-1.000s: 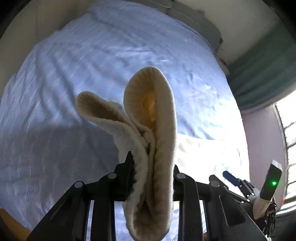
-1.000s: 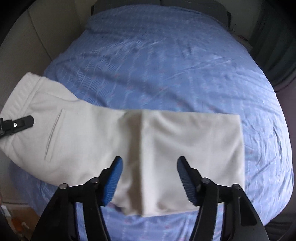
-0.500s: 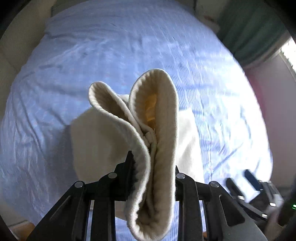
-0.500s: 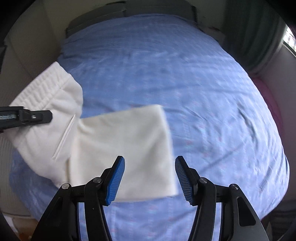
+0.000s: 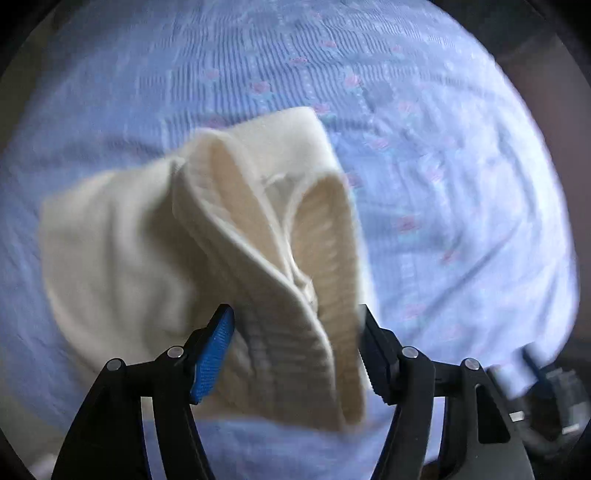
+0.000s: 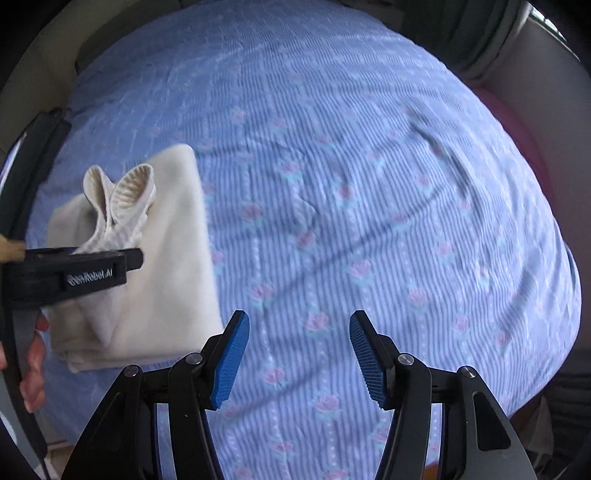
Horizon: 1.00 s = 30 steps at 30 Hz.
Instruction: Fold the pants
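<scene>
Pants, one cream pair, lay folded into a thick rectangle near the left edge of the bed, with the ribbed waistband bunched up in two standing loops on top. In the left wrist view the waistband sat between the fingers of the left gripper. The jaws stood apart, the blue pad on one side clear of the cloth and the other finger against or just beside the ribbing; whether it gripped anything could not be told. From the right wrist view the same gripper appeared side-on, black, with white lettering, lying over the folded stack below the loops, a hand partly visible at its handle. The right gripper hovered with its jaws wide and nothing between its two blue pads, over bare sheet just right of the stack. Beyond, the bedsheet, blue-striped with small pink flowers, ran wrinkled toward the far edge, where a dark green curtain hung at the right corner.
</scene>
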{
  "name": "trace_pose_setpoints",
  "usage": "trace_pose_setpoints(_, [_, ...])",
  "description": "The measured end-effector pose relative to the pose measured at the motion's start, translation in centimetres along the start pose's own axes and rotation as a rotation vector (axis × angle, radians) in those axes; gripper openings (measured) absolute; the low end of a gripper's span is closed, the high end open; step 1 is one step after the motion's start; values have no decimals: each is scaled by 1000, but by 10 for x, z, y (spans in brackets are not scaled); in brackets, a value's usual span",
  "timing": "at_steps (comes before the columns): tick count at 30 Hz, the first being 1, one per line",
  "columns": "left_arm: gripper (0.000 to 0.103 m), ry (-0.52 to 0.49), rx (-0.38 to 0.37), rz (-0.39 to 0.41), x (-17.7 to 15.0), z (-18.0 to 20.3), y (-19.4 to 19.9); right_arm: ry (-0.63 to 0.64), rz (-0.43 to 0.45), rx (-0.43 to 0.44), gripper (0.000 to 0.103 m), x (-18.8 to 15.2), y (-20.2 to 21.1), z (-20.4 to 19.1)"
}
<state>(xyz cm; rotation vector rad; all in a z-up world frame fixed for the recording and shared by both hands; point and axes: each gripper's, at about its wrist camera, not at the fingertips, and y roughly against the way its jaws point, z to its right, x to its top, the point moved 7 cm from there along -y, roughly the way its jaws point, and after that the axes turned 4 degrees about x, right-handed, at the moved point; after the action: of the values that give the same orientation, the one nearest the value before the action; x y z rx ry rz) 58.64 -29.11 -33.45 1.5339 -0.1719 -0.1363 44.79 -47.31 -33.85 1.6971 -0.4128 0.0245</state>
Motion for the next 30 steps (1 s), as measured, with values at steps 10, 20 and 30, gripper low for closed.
trace_pose_setpoints(10, [79,118,31,122,-18,-79,44,31,-4,98,58,12,-6,-19])
trace_pose_setpoints(20, [79,189,237,91,-69,-177,-12,175,-76,191,42,39,-55,-103])
trace_pose_setpoints(30, [79,221,189,67,-83,-186,-29,174,-119,258,32,42,-67,-131])
